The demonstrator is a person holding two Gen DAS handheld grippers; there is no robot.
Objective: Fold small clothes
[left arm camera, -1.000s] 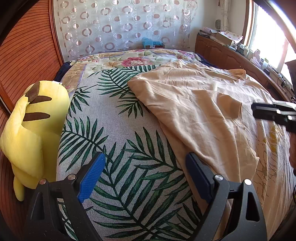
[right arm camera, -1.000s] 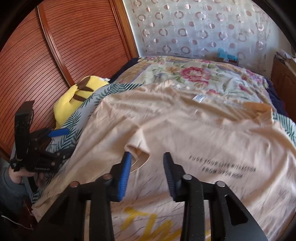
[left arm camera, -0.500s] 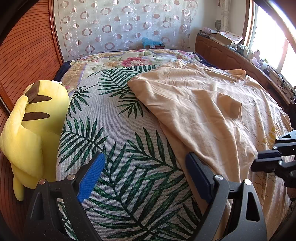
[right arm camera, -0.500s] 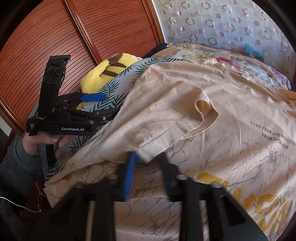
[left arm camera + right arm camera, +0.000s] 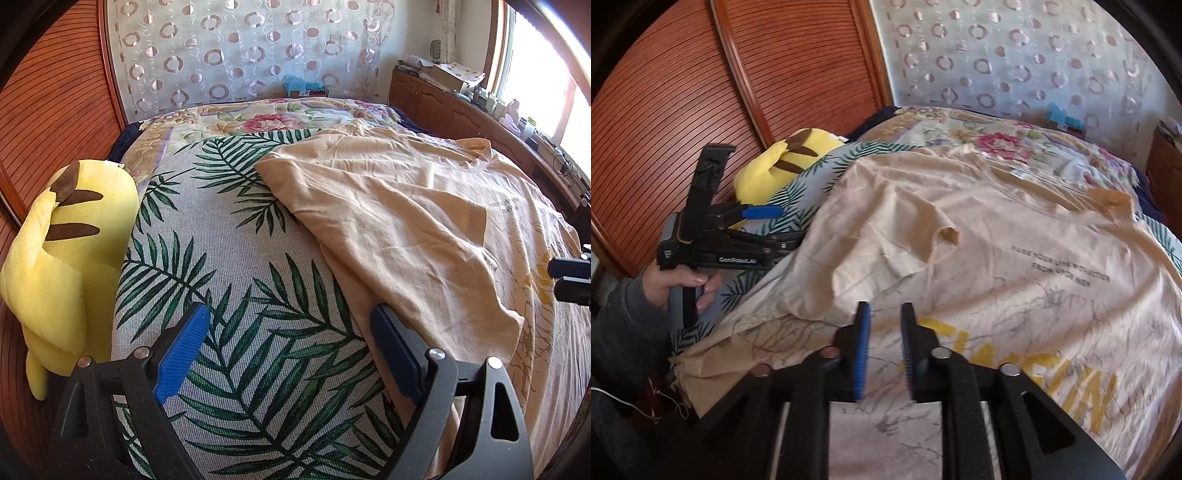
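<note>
While much of the small dark print on the peach T-shirt (image 5: 1015, 229) is too blurred to read, "GenRobot.AI" shows in white on the left gripper (image 5: 764, 221), and large yellow letters run across the shirt's lower front. That shirt lies spread over the leaf-patterned bedspread (image 5: 229, 229), one side folded inward. Its wide-spread left jaws hover empty over the bedspread, the shirt's edge just beside one finger. The right gripper (image 5: 884, 347) has just been opening its narrow gap, nothing clamped, above the shirt.
</note>
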